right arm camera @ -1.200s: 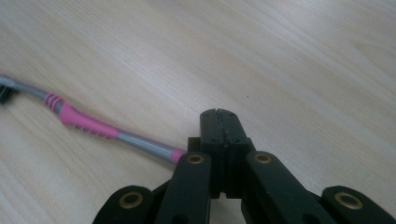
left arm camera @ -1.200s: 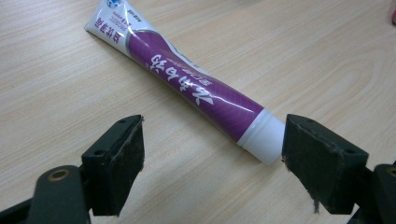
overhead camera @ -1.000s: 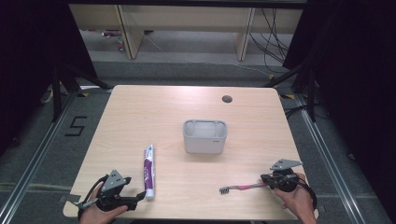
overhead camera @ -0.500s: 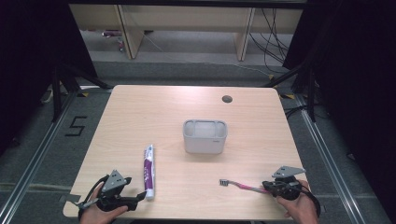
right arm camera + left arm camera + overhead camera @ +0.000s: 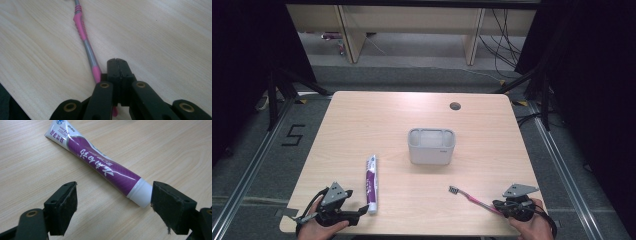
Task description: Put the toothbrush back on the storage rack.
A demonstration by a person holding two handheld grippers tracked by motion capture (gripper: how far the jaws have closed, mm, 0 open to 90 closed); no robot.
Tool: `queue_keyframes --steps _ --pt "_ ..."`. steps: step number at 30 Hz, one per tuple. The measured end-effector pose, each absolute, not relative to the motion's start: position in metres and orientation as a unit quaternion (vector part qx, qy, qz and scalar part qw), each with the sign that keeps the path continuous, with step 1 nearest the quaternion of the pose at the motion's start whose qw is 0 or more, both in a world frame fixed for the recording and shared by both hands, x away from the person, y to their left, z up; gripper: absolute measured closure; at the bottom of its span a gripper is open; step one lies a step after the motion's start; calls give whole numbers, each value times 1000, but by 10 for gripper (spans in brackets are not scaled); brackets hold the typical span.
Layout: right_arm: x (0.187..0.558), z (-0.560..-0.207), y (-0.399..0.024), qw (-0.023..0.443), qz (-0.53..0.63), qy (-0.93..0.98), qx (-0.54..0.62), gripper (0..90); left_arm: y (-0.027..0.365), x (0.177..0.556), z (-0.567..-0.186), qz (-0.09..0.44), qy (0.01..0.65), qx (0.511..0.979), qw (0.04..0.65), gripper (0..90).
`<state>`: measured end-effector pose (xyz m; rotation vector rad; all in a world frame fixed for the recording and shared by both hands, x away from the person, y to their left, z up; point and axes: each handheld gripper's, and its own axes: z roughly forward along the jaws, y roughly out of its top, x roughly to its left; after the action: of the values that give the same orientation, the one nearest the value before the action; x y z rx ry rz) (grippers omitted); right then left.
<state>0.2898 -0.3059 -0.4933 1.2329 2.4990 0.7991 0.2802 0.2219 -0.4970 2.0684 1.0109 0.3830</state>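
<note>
Light wood-grain table (image 5: 377, 120), rounded corners, a cable hole (image 5: 455, 106) near its far edge. It is flanked by grey floor, metal rails and black curtains; a "5" (image 5: 292, 135) is marked on the floor at left; shelving is seen behind. A grey holder (image 5: 431, 146) is placed mid-table. Left gripper (image 5: 113, 200) is held spread wide, grasping nothing; the toothpaste tube (image 5: 100, 167) is laid flat, its cap between the jaws. Right gripper (image 5: 119, 65) is clenched flush; the pink toothbrush (image 5: 86, 45) is laid beside and under it, near the table's front edge.

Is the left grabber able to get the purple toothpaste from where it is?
Probably yes. The left gripper is open, the toothpaste lies just ahead with its cap beside one jaw, and nothing lies between them.
</note>
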Motion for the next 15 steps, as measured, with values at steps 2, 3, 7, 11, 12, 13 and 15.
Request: queue_keyframes --steps 2,3,7,11,12,13,15 --pt "289 -493 -306 120 273 856 423 900 222 280 -497 151 398 814 394 208" --pt "287 -492 -304 109 274 848 440 900 222 280 -497 151 398 814 394 208" --pt "288 -490 -306 120 275 851 431 889 222 280 -498 151 398 814 395 208" --pt "290 -481 -302 137 261 868 400 805 221 280 -498 152 399 814 394 208" --pt "289 -479 -300 135 256 870 399 789 220 280 -498 150 405 808 401 208" --pt "289 -479 -300 135 256 870 399 789 220 280 -498 150 405 808 401 208" --pt "294 -475 -296 146 249 882 372 739 219 280 -498 152 406 806 402 208"
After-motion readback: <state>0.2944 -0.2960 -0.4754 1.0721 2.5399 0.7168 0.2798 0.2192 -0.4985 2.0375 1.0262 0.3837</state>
